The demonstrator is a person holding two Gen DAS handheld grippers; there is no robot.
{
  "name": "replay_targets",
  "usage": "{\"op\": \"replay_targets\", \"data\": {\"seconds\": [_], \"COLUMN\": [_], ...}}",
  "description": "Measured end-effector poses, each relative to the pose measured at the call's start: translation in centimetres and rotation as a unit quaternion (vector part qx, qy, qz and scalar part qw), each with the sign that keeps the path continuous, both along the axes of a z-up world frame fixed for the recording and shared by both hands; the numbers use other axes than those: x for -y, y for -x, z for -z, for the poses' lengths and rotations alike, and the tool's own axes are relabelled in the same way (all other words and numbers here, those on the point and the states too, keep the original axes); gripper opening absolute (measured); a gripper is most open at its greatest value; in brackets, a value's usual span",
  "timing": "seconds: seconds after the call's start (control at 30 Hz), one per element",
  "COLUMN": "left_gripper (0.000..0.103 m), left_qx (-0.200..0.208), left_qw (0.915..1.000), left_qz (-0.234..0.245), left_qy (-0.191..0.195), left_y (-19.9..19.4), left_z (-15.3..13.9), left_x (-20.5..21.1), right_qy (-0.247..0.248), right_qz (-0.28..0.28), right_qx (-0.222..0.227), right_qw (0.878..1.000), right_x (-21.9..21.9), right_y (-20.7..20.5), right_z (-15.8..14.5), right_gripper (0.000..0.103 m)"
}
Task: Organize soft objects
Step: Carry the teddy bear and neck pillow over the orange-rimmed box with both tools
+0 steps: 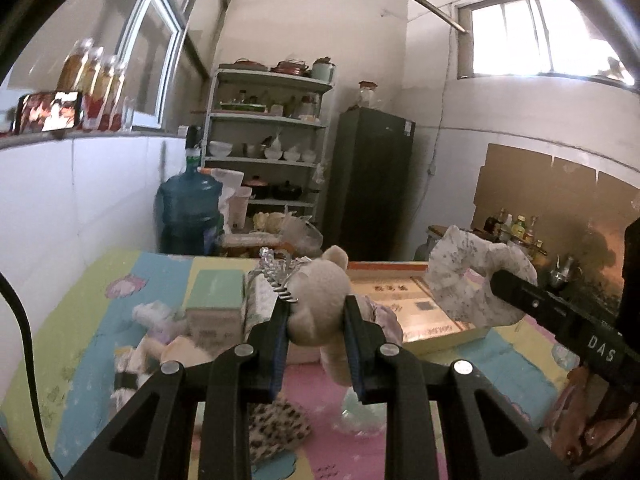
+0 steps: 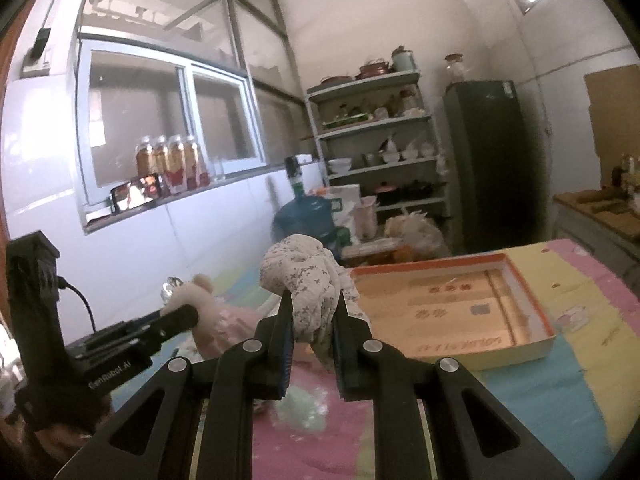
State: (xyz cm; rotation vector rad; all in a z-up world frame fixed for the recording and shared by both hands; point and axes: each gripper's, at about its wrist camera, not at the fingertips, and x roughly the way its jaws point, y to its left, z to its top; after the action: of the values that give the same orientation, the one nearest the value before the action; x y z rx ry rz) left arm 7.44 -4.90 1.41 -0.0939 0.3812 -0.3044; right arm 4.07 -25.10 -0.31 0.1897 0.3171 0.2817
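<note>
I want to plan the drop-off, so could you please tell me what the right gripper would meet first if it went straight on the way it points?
Probably nothing on the table: the right gripper, its jaws shut on the floral cloth, points over the mat toward the blue water jug. The shallow box lies right of that line. Depth is uncertain.

A pastel patchwork mat (image 1: 80, 320) covered the worktop. On it lay a shallow orange-rimmed box lid (image 2: 532, 300), a mint-green carton (image 1: 216, 308), a leopard-print cloth (image 1: 276, 428), a pale green crumpled bag (image 2: 304, 412) and blurred soft items (image 1: 156, 344) beside the carton.
</note>
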Motion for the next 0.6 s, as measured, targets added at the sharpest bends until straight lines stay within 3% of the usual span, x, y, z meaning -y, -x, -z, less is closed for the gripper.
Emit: {"op": "replay_targets", "data": {"seconds": [0.6], "left_gripper": [0.027], "left_qx": [-0.014], "left_qw": [0.9997], "left_qz": [0.006], "left_qy": [-0.020], "left_y": [-5.5], "left_z": [-1.0], "left_x": [7.8], "right_qy": [0.031], "right_qz": [0.066], "right_qx": [0.003], "right_qw": [0.997], "right_x": [6.3], "right_y": [-2.4], "right_z": [-2.0], "right_gripper": [0.017]}}
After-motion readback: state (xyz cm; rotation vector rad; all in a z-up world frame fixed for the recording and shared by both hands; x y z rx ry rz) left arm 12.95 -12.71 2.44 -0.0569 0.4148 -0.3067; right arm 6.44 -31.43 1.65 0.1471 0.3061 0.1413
